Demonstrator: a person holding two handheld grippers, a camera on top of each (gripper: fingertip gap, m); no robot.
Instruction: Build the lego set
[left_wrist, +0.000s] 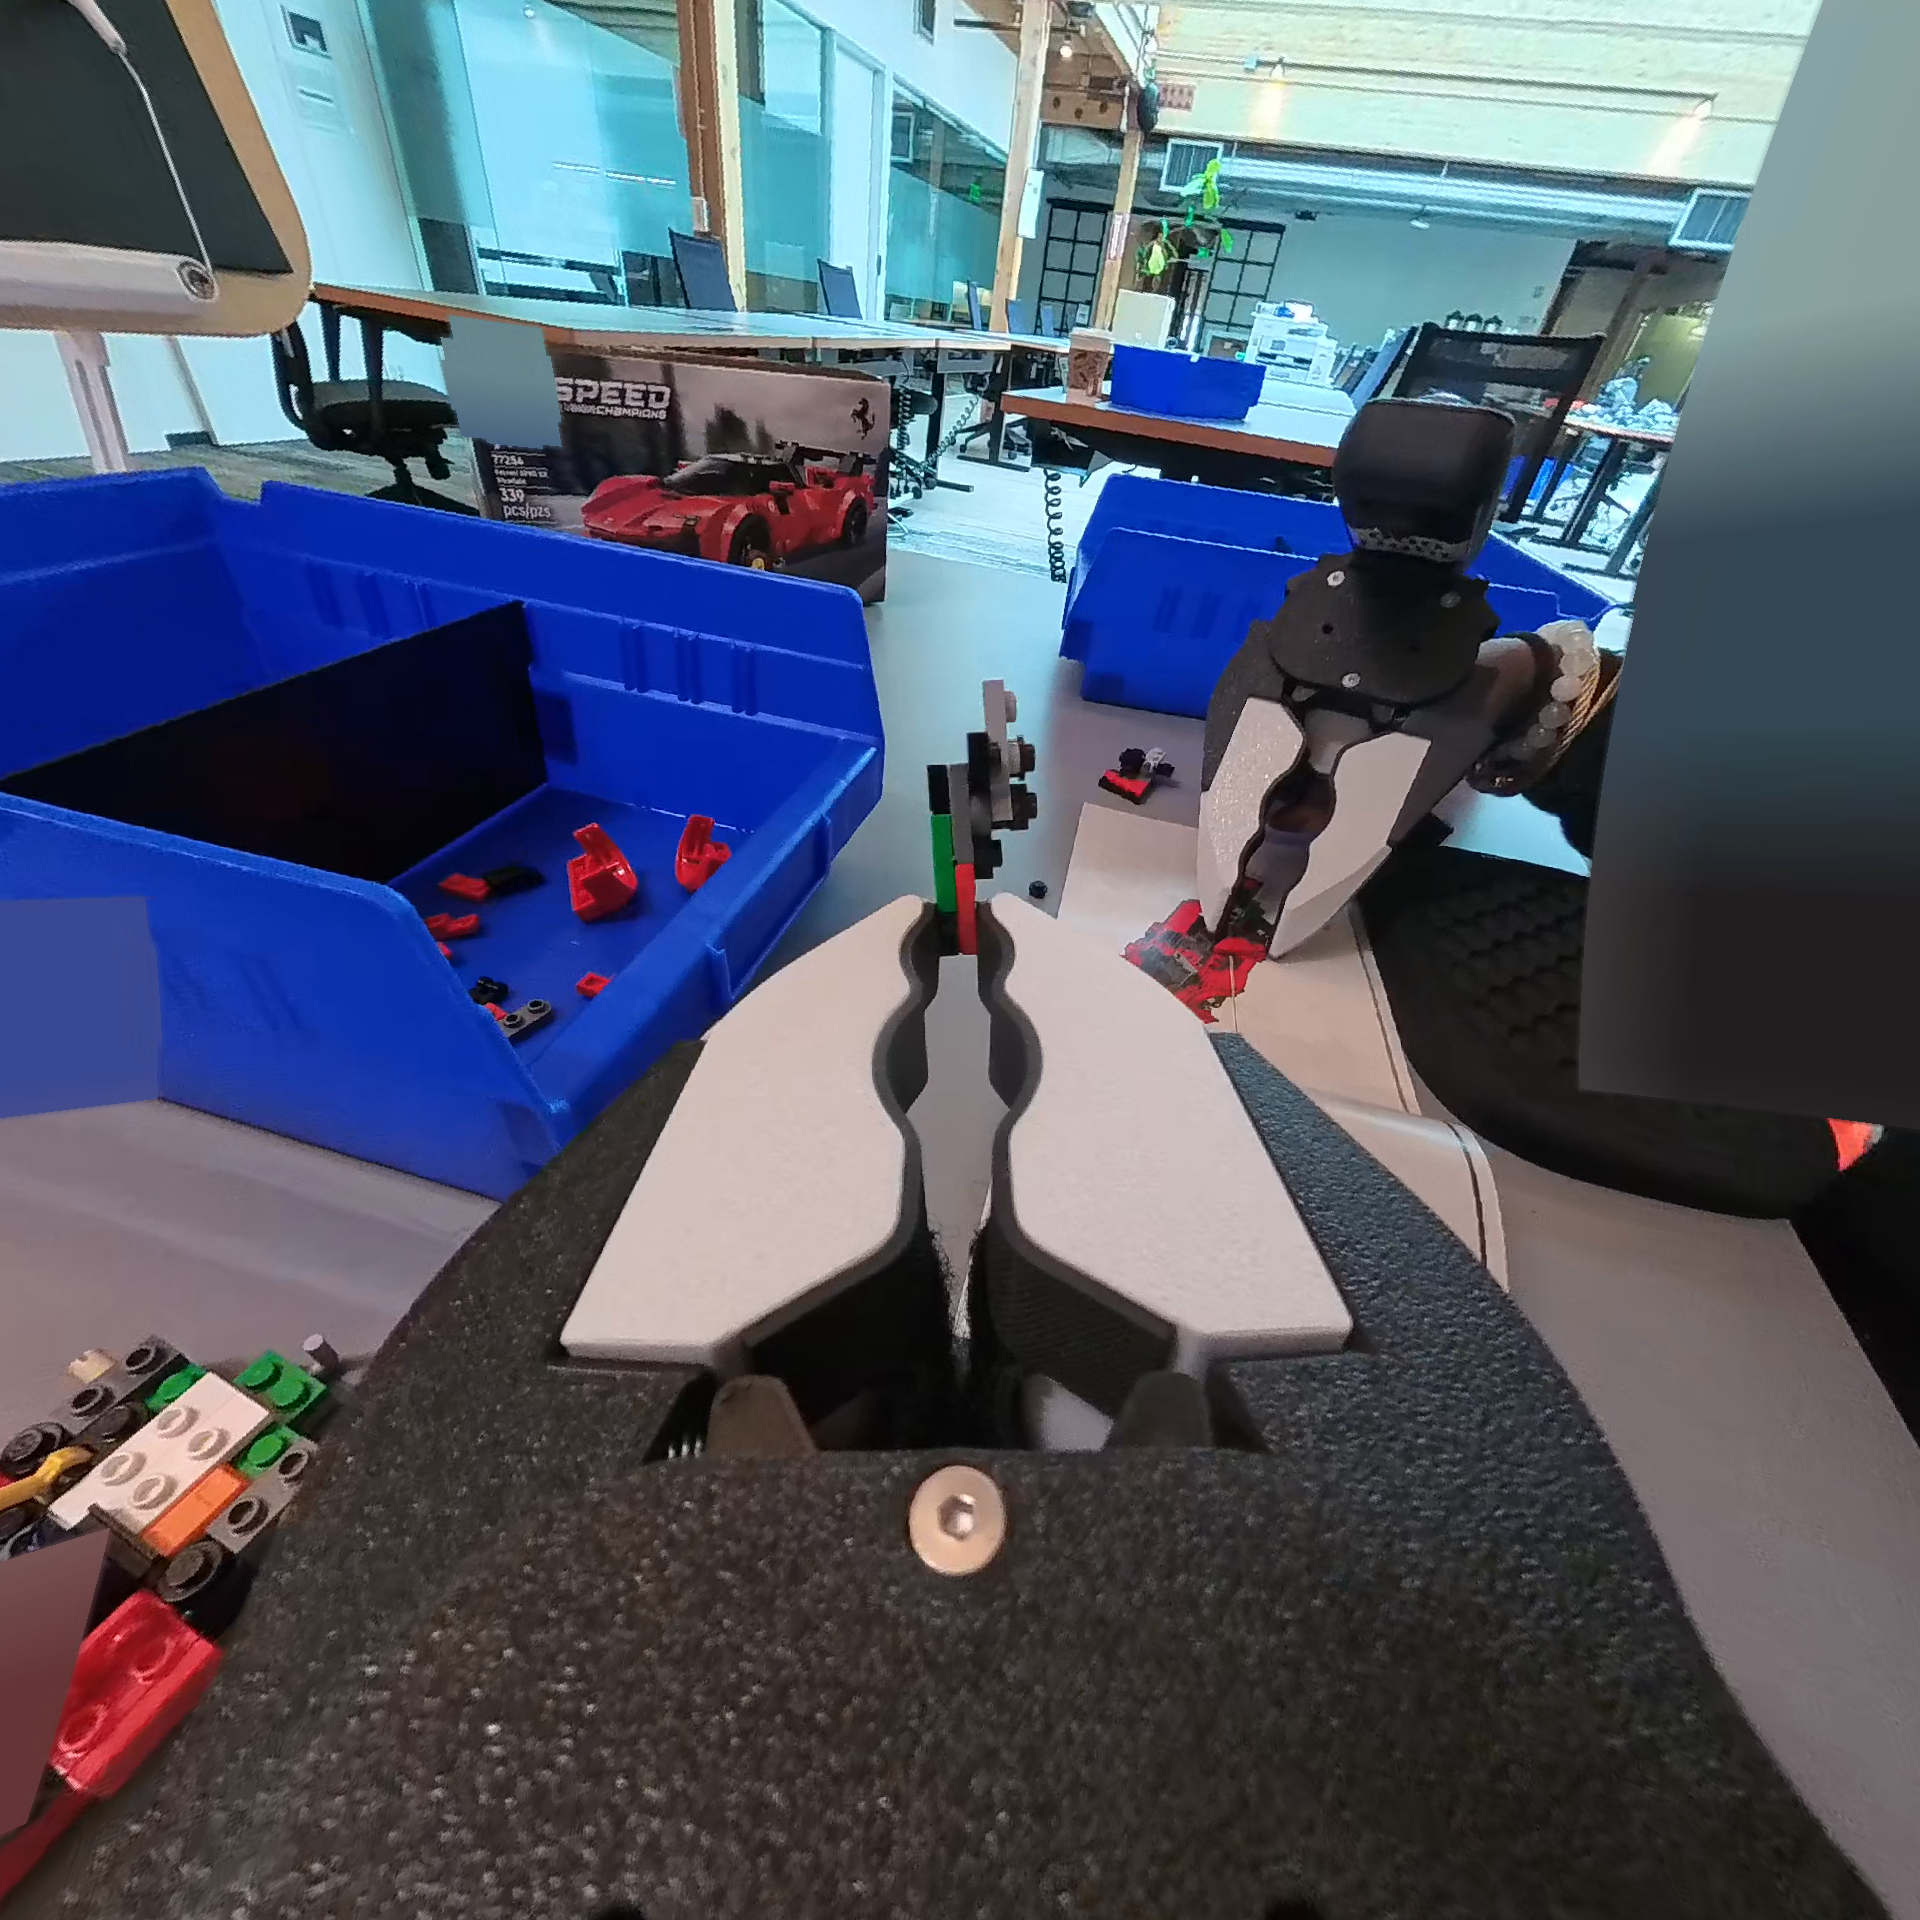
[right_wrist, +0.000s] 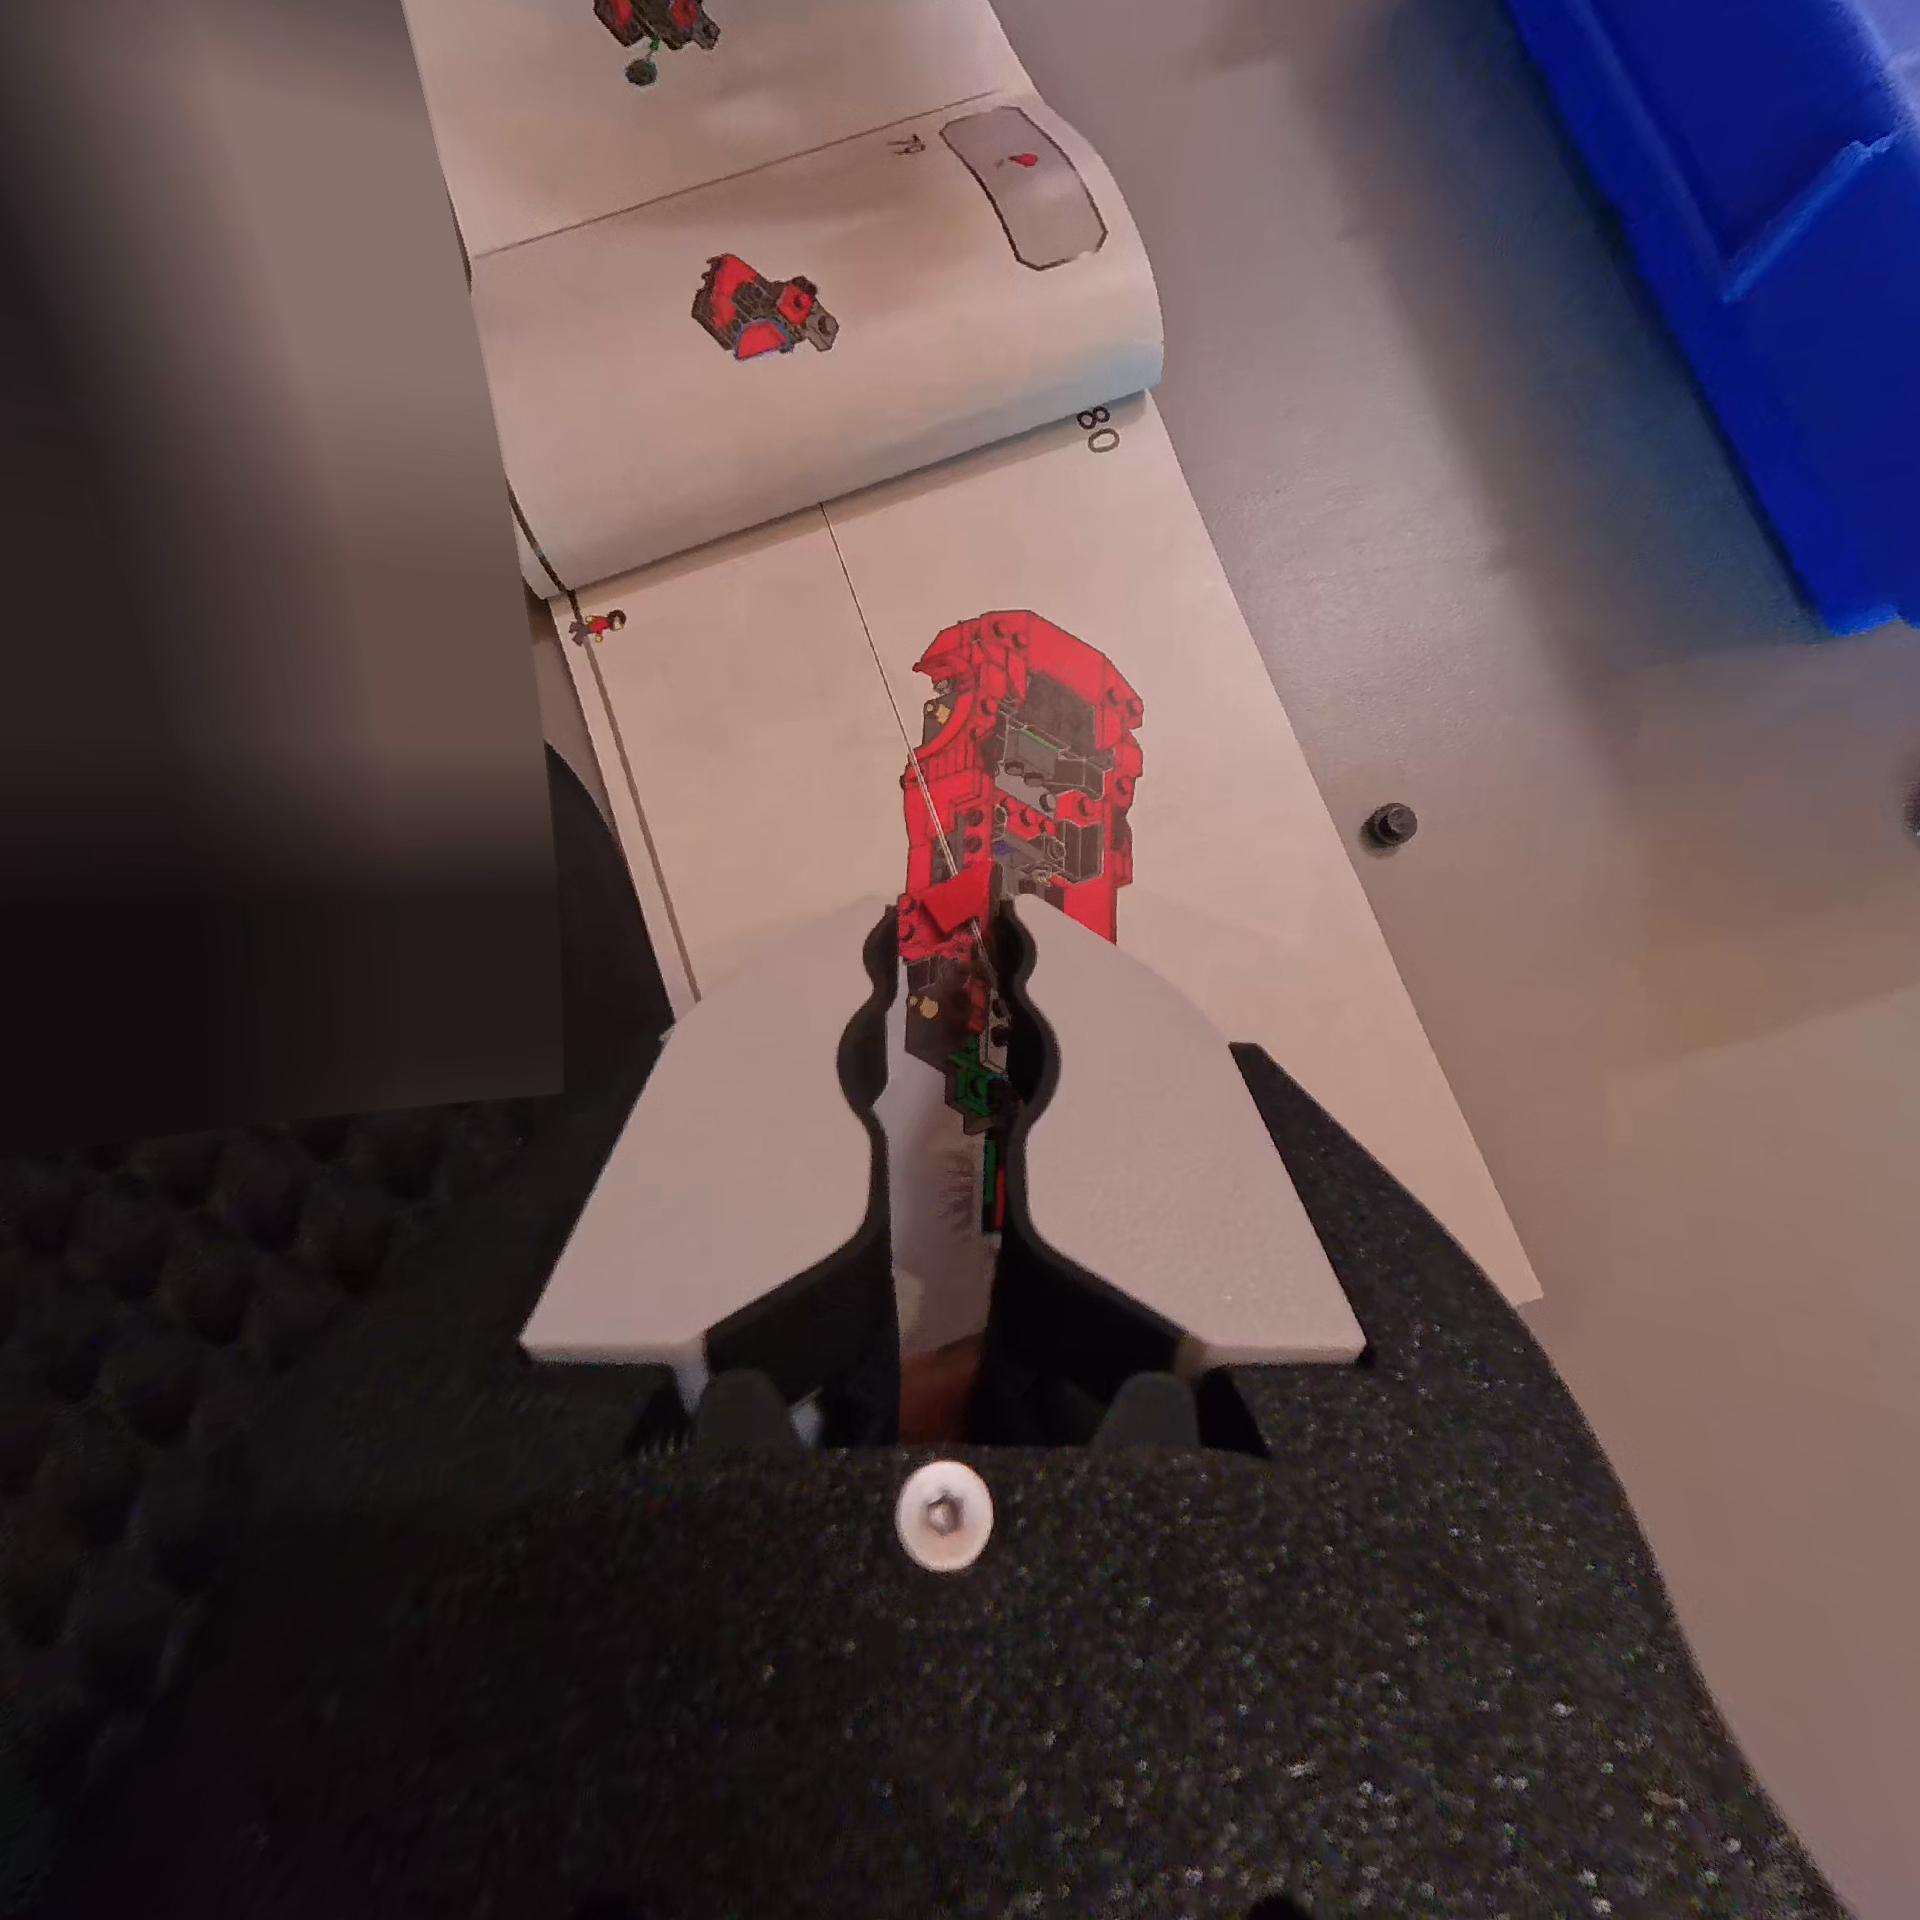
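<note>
With your left gripper (left_wrist: 961, 925) pinching the small lego sub-assembly (left_wrist: 982, 810) above the table and your right gripper (right_wrist: 951, 925), jaws nearly together, empty, over the instruction booklet (right_wrist: 1195, 644), you seem to be checking the step; next, fetch the matching piece.

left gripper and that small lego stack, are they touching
Touching. The left wrist view shows the left gripper closed on the bottom end of the small lego stack, which stands up from its fingertips.
</note>
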